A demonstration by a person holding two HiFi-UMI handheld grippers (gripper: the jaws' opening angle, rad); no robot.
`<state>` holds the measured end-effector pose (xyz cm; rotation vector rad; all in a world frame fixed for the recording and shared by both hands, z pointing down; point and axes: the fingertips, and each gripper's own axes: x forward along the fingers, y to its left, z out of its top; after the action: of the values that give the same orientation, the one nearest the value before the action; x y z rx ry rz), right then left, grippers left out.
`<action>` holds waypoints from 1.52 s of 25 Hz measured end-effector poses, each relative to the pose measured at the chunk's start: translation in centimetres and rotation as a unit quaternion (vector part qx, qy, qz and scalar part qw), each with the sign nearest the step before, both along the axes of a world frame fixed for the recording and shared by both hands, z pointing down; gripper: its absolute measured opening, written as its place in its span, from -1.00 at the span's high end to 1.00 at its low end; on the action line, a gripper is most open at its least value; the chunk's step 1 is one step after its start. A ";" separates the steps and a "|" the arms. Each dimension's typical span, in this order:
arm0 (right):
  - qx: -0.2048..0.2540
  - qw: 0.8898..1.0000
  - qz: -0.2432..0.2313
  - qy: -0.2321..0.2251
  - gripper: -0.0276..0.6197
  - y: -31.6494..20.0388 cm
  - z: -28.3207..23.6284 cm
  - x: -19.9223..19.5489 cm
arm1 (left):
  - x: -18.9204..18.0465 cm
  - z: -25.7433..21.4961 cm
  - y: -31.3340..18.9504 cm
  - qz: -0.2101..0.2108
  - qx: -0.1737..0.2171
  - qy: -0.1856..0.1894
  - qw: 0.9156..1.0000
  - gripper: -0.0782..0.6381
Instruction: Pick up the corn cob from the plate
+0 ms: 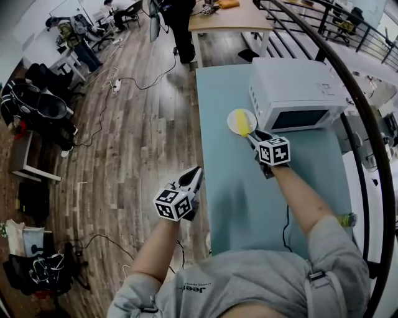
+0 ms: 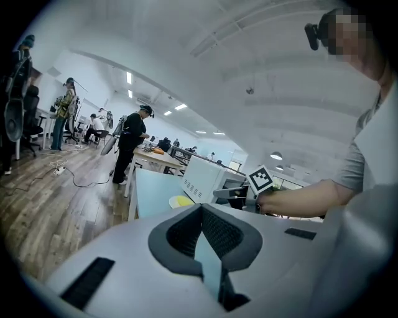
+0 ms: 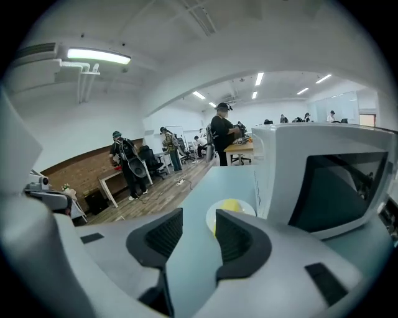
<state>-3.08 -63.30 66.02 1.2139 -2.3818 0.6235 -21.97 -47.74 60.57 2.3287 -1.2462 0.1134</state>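
A yellow corn cob (image 1: pixel 242 123) lies on a small white plate (image 1: pixel 232 117) on the teal table (image 1: pixel 249 205), close against the white microwave (image 1: pixel 292 93). My right gripper (image 1: pixel 252 138) points at the plate from just in front of it, open, with nothing between its pads. In the right gripper view the corn cob (image 3: pixel 231 205) and plate (image 3: pixel 211 218) show just past the gripper (image 3: pixel 198 218). My left gripper (image 1: pixel 197 172) hangs at the table's left edge, well short of the plate. In its own view the left gripper (image 2: pixel 200 210) has its pad tips together, holding nothing.
The microwave (image 3: pixel 323 180) stands right of the plate with its door shut. A wooden floor (image 1: pixel 130 143) with cables runs left of the table. A second table (image 1: pixel 227 18) and people stand beyond the far end. A dark railing (image 1: pixel 348 93) curves along the right.
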 end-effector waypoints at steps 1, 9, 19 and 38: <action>-0.002 1.000 0.005 0.008 0.41 -1.3 0.9 -0.4 | 0.2 0.3 -0.7 0.000 0.000 -0.002 1.000 0.74; -0.025 0.993 0.070 0.094 0.17 -8.3 7.5 -1.5 | 0.2 4.4 -5.1 0.016 -0.005 -0.018 1.000 0.74; -0.050 0.983 0.103 0.146 0.00 -12.0 12.3 -2.2 | 1.7 8.2 -7.6 0.041 -0.011 -0.012 0.999 0.74; -0.108 0.975 0.094 0.173 0.12 -12.9 15.6 -1.7 | 1.8 9.9 -7.0 0.040 -0.019 0.011 0.999 0.74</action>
<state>-4.78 -76.19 81.58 1.3360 -1.8782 0.6494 -20.17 -54.79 70.50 2.3407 -1.1300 0.1367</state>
